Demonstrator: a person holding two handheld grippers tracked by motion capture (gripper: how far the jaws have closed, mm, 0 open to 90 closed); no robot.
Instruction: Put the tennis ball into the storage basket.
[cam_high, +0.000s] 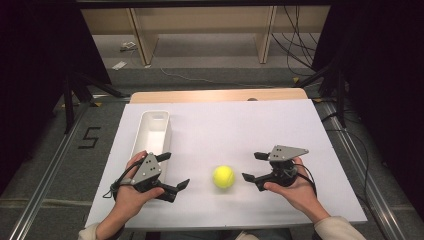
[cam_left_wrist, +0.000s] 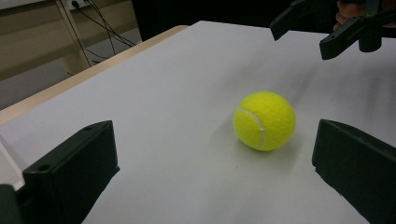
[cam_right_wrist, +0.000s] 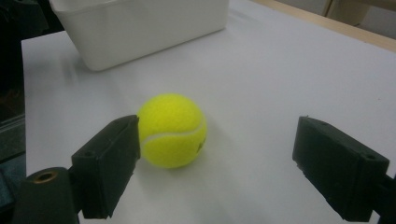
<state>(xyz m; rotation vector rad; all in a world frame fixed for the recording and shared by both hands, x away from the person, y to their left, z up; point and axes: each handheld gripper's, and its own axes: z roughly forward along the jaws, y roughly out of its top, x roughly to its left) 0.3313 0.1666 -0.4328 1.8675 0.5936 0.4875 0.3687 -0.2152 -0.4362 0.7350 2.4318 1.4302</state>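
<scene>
We see one ball (cam_high: 223, 176), yellow, lying on the white table (cam_high: 240, 125) near its front edge, between the two tools and touching neither. In the left gripper view the ball (cam_left_wrist: 264, 120) sits ahead of the jaws, nearer the right-hand jaw, with a white seam curving across it. In the right gripper view the ball (cam_right_wrist: 172, 130) lies just beyond the left-hand jaw, which overlaps its edge in the picture; we cannot tell whether the two touch there, though from above a gap shows.

We count one white bin (cam_high: 152, 132), long and narrow, standing on the left part of the table, well apart from the ball. Its wall (cam_right_wrist: 140, 28) rises behind the ball in the right gripper view.

We count two tools. The left tool (cam_high: 174, 170) has its jaws spread wide and holds nothing. The right tool (cam_high: 254, 166) is likewise spread wide, empty, pointing towards the ball. Each is held in one hand, left hand (cam_high: 131, 192) and right hand (cam_high: 295, 189).
</scene>
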